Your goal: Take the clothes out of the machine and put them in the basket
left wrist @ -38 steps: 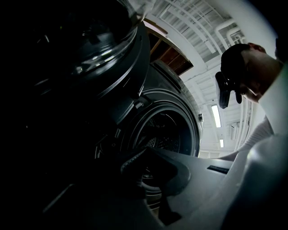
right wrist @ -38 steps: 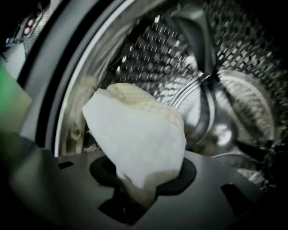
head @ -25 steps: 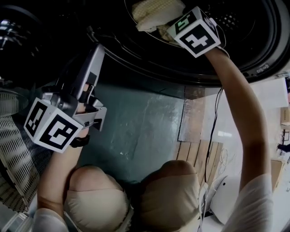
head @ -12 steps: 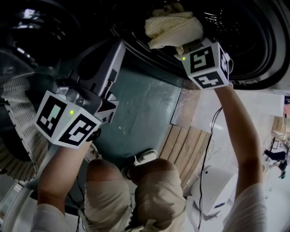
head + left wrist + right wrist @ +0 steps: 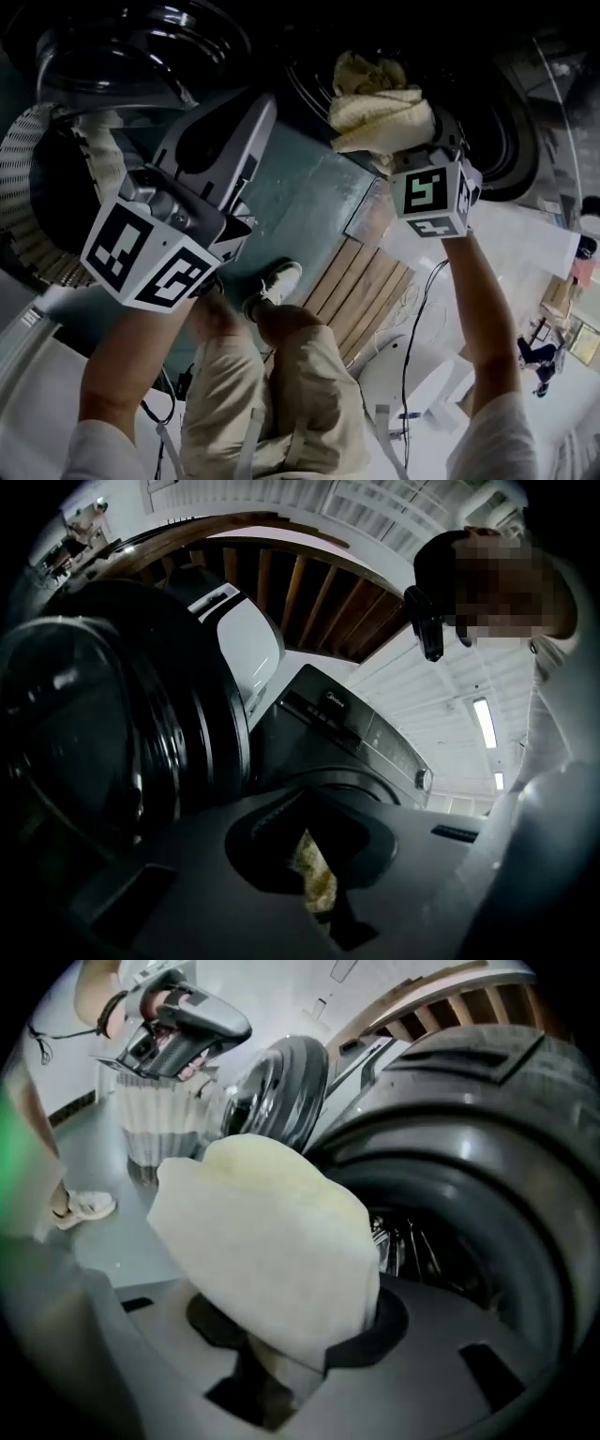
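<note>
A pale yellow knitted cloth (image 5: 380, 112) bulges out of my right gripper (image 5: 398, 155), which is shut on it just outside the washing machine's dark drum opening (image 5: 492, 122). In the right gripper view the cloth (image 5: 272, 1251) fills the middle, rising from between the jaws of the right gripper (image 5: 281, 1372), with the drum (image 5: 441, 1241) behind it. My left gripper (image 5: 248, 117) is held up at the left, its jaws together and nothing hanging from it. In the left gripper view only a small yellowish patch shows in the narrow gap of the left gripper (image 5: 317, 888). The white lattice basket (image 5: 28, 178) stands at the far left.
The machine's round door (image 5: 141, 42) hangs open at the upper left, above the basket. The person's legs and a shoe (image 5: 277, 281) are below, on a teal floor beside wooden planks (image 5: 375, 291). A cable (image 5: 412, 347) trails down from the right arm.
The right gripper has drawn the yellow cloth out of the drum and lifted it. The left gripper has risen too. The view has swung so that the basket and the door show.
</note>
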